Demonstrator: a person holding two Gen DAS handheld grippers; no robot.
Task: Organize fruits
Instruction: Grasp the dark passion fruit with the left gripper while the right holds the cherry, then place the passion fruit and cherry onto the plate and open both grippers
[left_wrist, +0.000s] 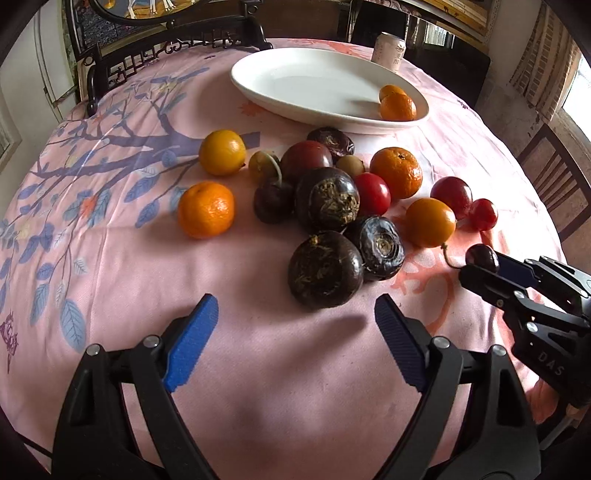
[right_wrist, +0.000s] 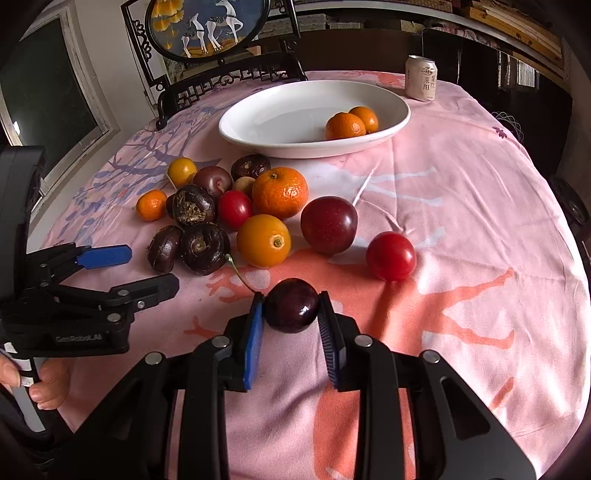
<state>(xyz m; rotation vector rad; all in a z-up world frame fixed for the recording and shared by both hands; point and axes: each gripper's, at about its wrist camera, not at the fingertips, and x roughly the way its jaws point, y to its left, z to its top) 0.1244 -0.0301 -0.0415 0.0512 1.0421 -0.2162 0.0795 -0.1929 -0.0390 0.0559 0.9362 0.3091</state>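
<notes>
Fingers (right_wrist: 327, 325) of right gripper (right_wrist: 291, 314) pinching dark cherry (right_wrist: 291, 305), left gripper (left_wrist: 295, 343) spread empty: lift gently, avoid bruising, carry to white dish (right_wrist: 258, 144).

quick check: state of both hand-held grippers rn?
Left hand-held gripper: open, nothing between its pads, hovering near the dark round fruits.
Right hand-held gripper: shut on a dark cherry, which sits low over the tablecloth.
</notes>
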